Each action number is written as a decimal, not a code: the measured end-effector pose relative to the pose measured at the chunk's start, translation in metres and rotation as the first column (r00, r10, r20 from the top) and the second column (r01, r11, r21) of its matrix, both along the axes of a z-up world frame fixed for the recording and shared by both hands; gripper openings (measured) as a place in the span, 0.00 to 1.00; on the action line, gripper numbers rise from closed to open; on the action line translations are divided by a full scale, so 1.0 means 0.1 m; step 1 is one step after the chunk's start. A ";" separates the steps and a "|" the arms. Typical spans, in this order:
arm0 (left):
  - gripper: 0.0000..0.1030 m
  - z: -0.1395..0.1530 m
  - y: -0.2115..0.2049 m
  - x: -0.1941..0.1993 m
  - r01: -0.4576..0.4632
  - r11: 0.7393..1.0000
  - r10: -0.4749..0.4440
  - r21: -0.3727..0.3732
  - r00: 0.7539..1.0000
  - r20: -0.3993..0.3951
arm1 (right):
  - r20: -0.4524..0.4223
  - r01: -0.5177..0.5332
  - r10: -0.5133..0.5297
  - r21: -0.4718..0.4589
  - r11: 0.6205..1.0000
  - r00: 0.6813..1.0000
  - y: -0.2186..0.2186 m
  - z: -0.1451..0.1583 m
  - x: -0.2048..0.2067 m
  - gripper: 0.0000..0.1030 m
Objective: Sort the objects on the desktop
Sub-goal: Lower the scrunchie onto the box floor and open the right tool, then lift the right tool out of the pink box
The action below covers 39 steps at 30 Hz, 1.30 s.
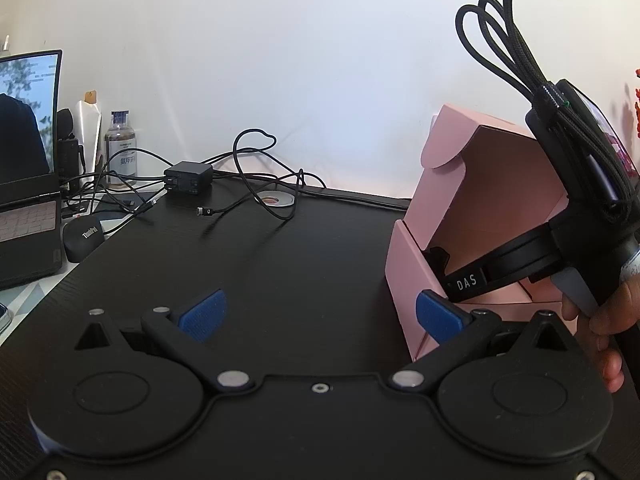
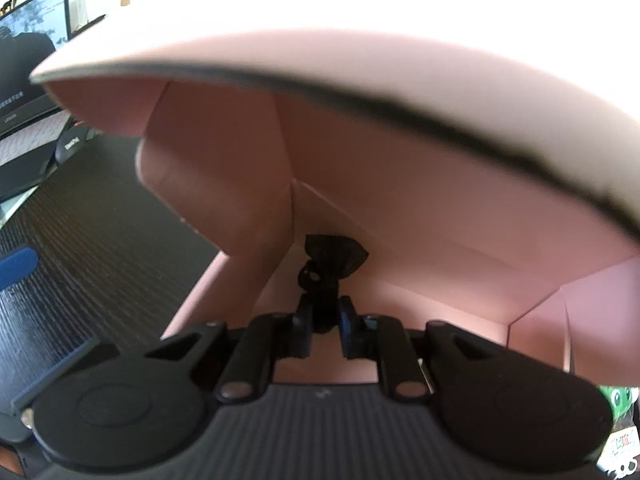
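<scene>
An open pink cardboard box (image 1: 472,216) stands on the right of the black desk mat (image 1: 280,260), its lid (image 2: 360,64) tilted up. My right gripper (image 2: 325,314) reaches down into the box and is shut on the neck of a small black pouch-like object (image 2: 334,260), which hangs just above the box floor (image 2: 420,296). From the left wrist view the right gripper (image 1: 438,258) enters the box from the right, held by a hand (image 1: 600,332). My left gripper (image 1: 320,312) hovers open over the mat with nothing between its blue pads (image 1: 204,312); the right pad sits beside the box's front wall.
A black charger (image 1: 188,178) with tangled cables (image 1: 256,168) lies at the mat's far edge beside a silver disc (image 1: 276,200). A laptop (image 1: 28,184), a black mouse (image 1: 82,238) and a bottle (image 1: 120,148) are at far left. A bundled black cable (image 1: 516,52) hangs off the right gripper.
</scene>
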<state>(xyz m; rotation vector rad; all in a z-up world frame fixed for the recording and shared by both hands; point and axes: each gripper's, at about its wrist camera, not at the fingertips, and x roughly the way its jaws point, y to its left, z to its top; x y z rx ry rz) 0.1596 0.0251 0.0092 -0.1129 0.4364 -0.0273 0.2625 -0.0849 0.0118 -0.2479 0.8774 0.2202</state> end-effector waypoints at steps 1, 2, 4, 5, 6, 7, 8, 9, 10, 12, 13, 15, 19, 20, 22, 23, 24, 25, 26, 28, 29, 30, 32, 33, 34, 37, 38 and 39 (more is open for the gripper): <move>1.00 0.00 0.00 0.00 0.000 1.000 0.000 -0.001 1.000 0.000 | 0.000 0.001 -0.001 0.001 1.000 1.000 -0.01 0.00 -0.01 0.14; 1.00 0.00 0.00 0.00 -0.001 1.000 0.001 -0.001 1.000 -0.001 | 0.000 0.001 -0.001 0.000 1.000 1.000 -0.01 0.01 -0.01 0.14; 1.00 0.00 0.01 0.00 -0.001 1.000 0.001 -0.003 1.000 -0.002 | 0.002 0.001 -0.001 0.000 1.000 1.000 -0.02 0.01 -0.03 0.14; 1.00 0.00 0.01 0.00 -0.001 1.000 0.001 -0.004 1.000 -0.003 | 0.002 0.001 -0.001 0.000 1.000 1.000 -0.03 0.02 -0.04 0.14; 1.00 0.00 0.01 0.00 -0.002 1.000 0.002 -0.005 1.000 -0.004 | 0.002 0.003 -0.003 0.002 1.000 1.000 -0.04 0.02 -0.05 0.14; 1.00 0.00 0.01 0.01 -0.002 1.000 0.002 -0.006 1.000 -0.004 | 0.002 0.007 -0.007 0.002 1.000 1.000 -0.05 0.02 -0.06 0.15; 1.00 0.00 0.01 0.01 -0.002 1.000 0.002 -0.007 1.000 -0.005 | 0.005 0.010 -0.010 -0.001 1.000 1.000 -0.05 0.03 -0.06 0.16; 1.00 -0.01 0.02 0.01 -0.002 1.000 0.002 -0.008 1.000 -0.005 | 0.008 0.013 -0.013 -0.007 1.000 1.000 -0.06 0.03 -0.07 0.20; 1.00 0.00 0.02 0.01 -0.003 1.000 0.002 -0.008 1.000 -0.005 | 0.014 0.021 -0.020 -0.017 1.000 1.000 -0.07 0.04 -0.08 0.27; 1.00 0.00 0.02 0.01 -0.003 1.000 0.003 -0.009 1.000 -0.005 | 0.019 0.033 -0.033 -0.015 0.999 0.999 -0.12 0.05 -0.09 0.35; 1.00 -0.01 0.02 0.01 -0.003 1.000 0.003 -0.008 1.000 -0.005 | 0.020 0.041 -0.041 -0.011 0.999 0.999 -0.16 0.05 -0.09 0.42; 1.00 0.00 0.02 0.01 -0.002 1.000 0.002 -0.007 1.000 -0.005 | 0.024 0.060 -0.060 -0.004 0.998 0.998 -0.24 0.05 -0.09 0.55; 1.00 -0.01 0.02 0.02 -0.002 1.000 0.002 -0.010 1.000 -0.009 | 0.028 0.058 -0.059 0.014 0.998 0.998 -0.33 0.07 -0.14 0.60; 1.00 -0.01 0.02 0.02 -0.002 1.000 0.002 -0.011 1.000 -0.010 | 0.033 0.057 -0.058 0.015 0.998 0.998 -0.34 0.08 -0.16 0.60; 1.00 -0.01 0.02 0.03 -0.003 1.000 0.003 -0.012 1.000 -0.013 | 0.046 0.052 -0.053 0.021 0.998 0.998 -0.36 0.11 -0.21 0.62; 1.00 -0.01 0.02 0.03 -0.003 1.000 0.003 -0.013 1.000 -0.013 | 0.054 0.049 -0.050 0.029 0.998 0.997 -0.38 0.13 -0.23 0.64; 1.00 -0.01 0.02 0.03 -0.004 1.000 0.003 -0.013 1.000 -0.013 | 0.062 0.046 -0.048 0.036 0.998 0.997 -0.39 0.15 -0.26 0.69; 1.00 -0.01 0.02 0.03 -0.004 1.000 0.004 -0.014 1.000 -0.013 | 0.071 0.043 -0.046 0.044 0.998 0.996 -0.40 0.17 -0.28 0.74; 1.00 -0.01 0.02 0.03 -0.004 1.000 0.004 -0.014 1.000 -0.013 | 0.079 0.040 -0.044 0.051 0.998 0.996 -0.42 0.19 -0.31 0.76; 1.00 -0.01 0.03 0.03 -0.003 1.000 0.003 -0.015 1.000 -0.013 | 0.096 0.031 -0.037 0.066 0.997 0.995 -0.45 0.24 -0.36 0.81; 1.00 -0.01 0.03 0.03 -0.003 1.000 0.003 -0.015 1.000 -0.013 | 0.103 0.028 -0.035 0.073 0.997 0.994 -0.46 0.26 -0.38 0.82; 1.00 -0.01 0.04 0.03 -0.003 1.000 0.003 -0.015 1.000 -0.012 | 0.108 0.026 -0.035 0.080 0.996 0.993 -0.48 0.27 -0.41 0.86; 1.00 -0.01 0.04 0.03 -0.003 1.000 0.003 -0.015 1.000 -0.011 | 0.120 0.021 -0.033 0.099 0.995 0.992 -0.52 0.31 -0.47 0.90; 1.00 -0.01 0.03 0.03 -0.004 1.000 0.004 -0.015 1.000 -0.011 | 0.126 0.018 -0.032 0.109 0.994 0.991 -0.54 0.32 -0.50 0.93; 1.00 -0.01 0.03 0.02 -0.005 1.000 0.005 -0.015 1.000 -0.011 | 0.135 0.018 -0.033 0.115 0.993 0.990 -0.56 0.34 -0.53 0.95; 1.00 -0.01 0.03 0.03 -0.006 1.000 0.005 -0.014 1.000 -0.011 | 0.159 0.011 -0.030 0.121 0.993 0.987 -0.61 0.40 -0.63 0.99; 1.00 -0.01 0.03 0.03 -0.006 1.000 0.006 -0.014 1.000 -0.011 | 0.171 0.007 -0.028 0.122 0.993 0.985 -0.62 0.42 -0.67 0.99; 1.00 -0.01 0.02 0.02 -0.006 1.000 0.006 -0.014 1.000 -0.011 | 0.181 0.003 -0.025 0.123 0.992 0.983 -0.64 0.44 -0.71 0.99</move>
